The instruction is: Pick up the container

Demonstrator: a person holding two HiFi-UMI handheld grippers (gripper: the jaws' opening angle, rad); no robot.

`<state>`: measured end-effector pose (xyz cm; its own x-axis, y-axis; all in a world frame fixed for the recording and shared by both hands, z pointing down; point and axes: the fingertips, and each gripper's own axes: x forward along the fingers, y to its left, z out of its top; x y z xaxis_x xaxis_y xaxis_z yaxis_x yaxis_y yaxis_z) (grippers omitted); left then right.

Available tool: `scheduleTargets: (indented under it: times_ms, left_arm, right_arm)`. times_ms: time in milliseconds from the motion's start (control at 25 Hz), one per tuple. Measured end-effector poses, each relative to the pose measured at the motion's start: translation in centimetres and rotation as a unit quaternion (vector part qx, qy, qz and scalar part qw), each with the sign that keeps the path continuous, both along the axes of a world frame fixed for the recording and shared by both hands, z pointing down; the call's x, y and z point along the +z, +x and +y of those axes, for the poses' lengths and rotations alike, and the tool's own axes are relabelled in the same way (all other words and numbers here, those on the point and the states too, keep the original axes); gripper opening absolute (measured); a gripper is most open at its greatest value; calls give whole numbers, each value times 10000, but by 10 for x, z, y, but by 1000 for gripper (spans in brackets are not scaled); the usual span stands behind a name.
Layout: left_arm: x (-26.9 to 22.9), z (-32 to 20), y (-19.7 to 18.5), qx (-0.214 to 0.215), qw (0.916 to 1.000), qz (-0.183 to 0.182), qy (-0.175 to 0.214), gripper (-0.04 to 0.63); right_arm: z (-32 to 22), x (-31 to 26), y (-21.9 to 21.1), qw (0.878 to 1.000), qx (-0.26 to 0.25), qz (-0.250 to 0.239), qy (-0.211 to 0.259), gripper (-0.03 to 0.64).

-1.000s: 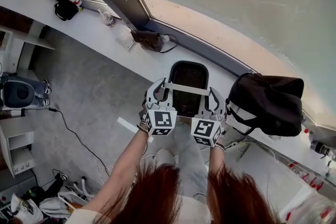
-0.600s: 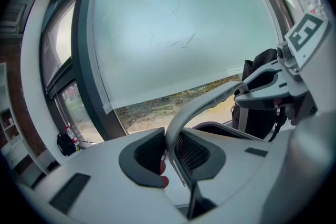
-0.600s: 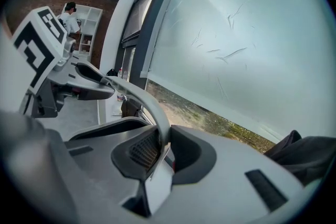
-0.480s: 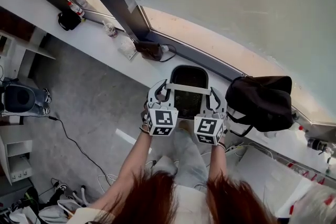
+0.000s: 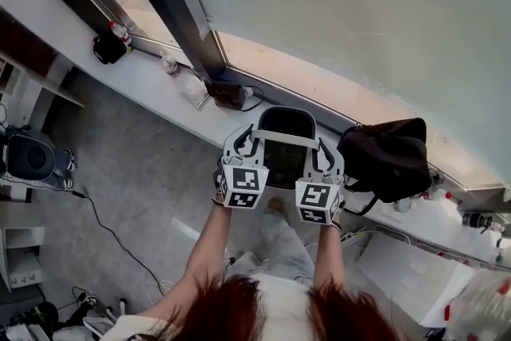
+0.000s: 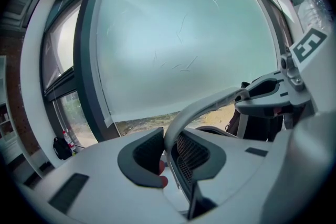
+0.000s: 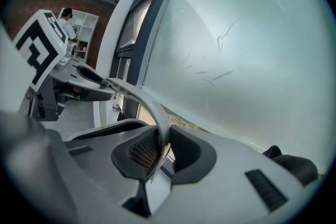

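Both grippers are clamped on the white handle (image 5: 283, 137) of the dark container (image 5: 288, 120). The left gripper (image 6: 169, 145) pinches the handle's left end and the right gripper (image 7: 161, 150) its right end, each pair of jaws shut tight on the strap. The container sits between them over the front edge of the white window ledge (image 5: 152, 82), just beside a black bag (image 5: 385, 158). I cannot tell whether its base touches the ledge.

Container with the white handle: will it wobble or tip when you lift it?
Probably steady: the left tongs and right tongs each pinch one end of the handle, so the container should hang level. The thin handle looks bendy, so it may flex a little.
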<state>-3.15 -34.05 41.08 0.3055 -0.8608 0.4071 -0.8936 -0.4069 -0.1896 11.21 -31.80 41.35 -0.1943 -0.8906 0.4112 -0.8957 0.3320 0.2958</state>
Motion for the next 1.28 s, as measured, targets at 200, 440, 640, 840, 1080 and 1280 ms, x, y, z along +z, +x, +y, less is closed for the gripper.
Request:
scheduleTargets:
  times_ms: [200, 440, 640, 840, 1080, 1280]
  left_arm:
    - [-26, 11, -1, 68, 9999, 35, 124, 81]
    - [-49, 33, -4, 40, 9996, 242, 166, 84]
    - [-62, 55, -4, 46, 9994, 295, 188, 84]
    - [-80, 73, -9, 79, 9990, 339, 287, 84]
    - [-103, 97, -16, 82, 9980, 342, 523, 84]
    - [-122, 121, -22, 138, 9967, 390, 703, 84]
  right_arm:
    - [12, -26, -1, 9998, 51, -21, 198, 72]
    - [32, -52, -4, 9993, 13, -40, 366, 72]
    - [50, -69, -4, 9988, 29, -147, 469, 72]
    - [69, -86, -10, 9981, 60, -182, 591, 72]
    - [97, -107, -18, 9958, 100, -304, 853, 72]
    - [123, -126, -24, 9939, 121, -286, 1054, 72]
